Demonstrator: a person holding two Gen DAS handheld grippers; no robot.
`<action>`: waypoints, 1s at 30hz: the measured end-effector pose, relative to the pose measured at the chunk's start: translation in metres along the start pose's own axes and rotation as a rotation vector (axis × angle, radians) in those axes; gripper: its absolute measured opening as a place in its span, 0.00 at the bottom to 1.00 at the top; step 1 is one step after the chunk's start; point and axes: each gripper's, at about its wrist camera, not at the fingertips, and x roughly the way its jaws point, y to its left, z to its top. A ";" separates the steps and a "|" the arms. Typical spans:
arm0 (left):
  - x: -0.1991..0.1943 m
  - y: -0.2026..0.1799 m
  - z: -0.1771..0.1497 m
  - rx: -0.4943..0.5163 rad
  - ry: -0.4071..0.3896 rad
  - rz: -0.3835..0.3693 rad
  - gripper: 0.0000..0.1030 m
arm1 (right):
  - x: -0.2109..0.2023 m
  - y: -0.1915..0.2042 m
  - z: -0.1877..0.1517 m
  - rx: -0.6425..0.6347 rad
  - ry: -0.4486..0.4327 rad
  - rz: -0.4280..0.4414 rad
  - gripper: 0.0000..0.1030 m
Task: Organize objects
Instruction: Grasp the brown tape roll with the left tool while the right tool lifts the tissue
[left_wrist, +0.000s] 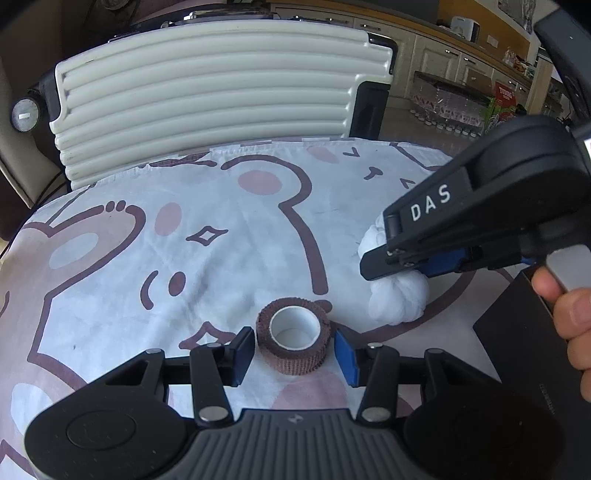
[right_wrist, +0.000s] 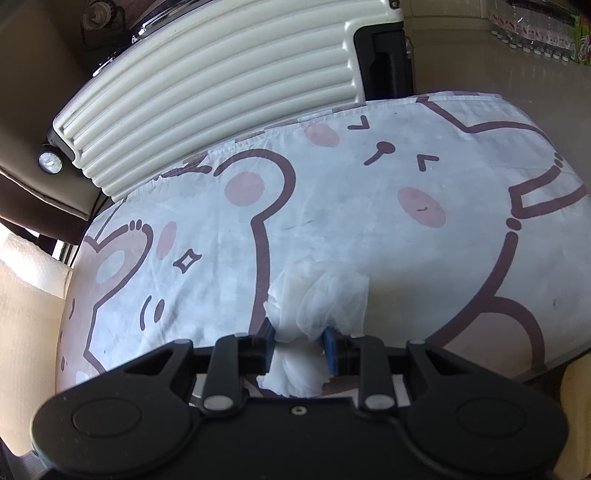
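A brown bandage roll (left_wrist: 291, 356) with a white core stands upright on the bear-print cloth (left_wrist: 207, 240). My left gripper (left_wrist: 294, 349) is shut on it, one pad against each side. To the right lies a white gauze wad (left_wrist: 400, 299). My right gripper (left_wrist: 373, 264) comes down on that wad from the right, with a person's hand (left_wrist: 570, 306) on its handle. In the right wrist view the right gripper (right_wrist: 299, 341) has its pads squeezed into the gauze wad (right_wrist: 321, 295), which bulges in front of and behind them.
A cream ribbed suitcase (left_wrist: 207, 96) stands behind the cloth's far edge, also in the right wrist view (right_wrist: 221, 92). A black box (left_wrist: 524, 354) sits at the near right. Packs of bottles (left_wrist: 450, 114) line the floor beyond.
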 end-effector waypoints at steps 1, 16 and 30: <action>0.000 0.000 0.000 -0.008 0.000 -0.001 0.47 | -0.001 0.000 0.000 -0.002 0.001 0.000 0.27; -0.043 -0.008 0.016 -0.041 -0.027 0.018 0.42 | -0.045 0.004 -0.011 -0.057 -0.036 -0.006 0.27; -0.121 -0.015 0.024 -0.101 -0.087 0.050 0.42 | -0.124 0.007 -0.024 -0.103 -0.139 -0.032 0.27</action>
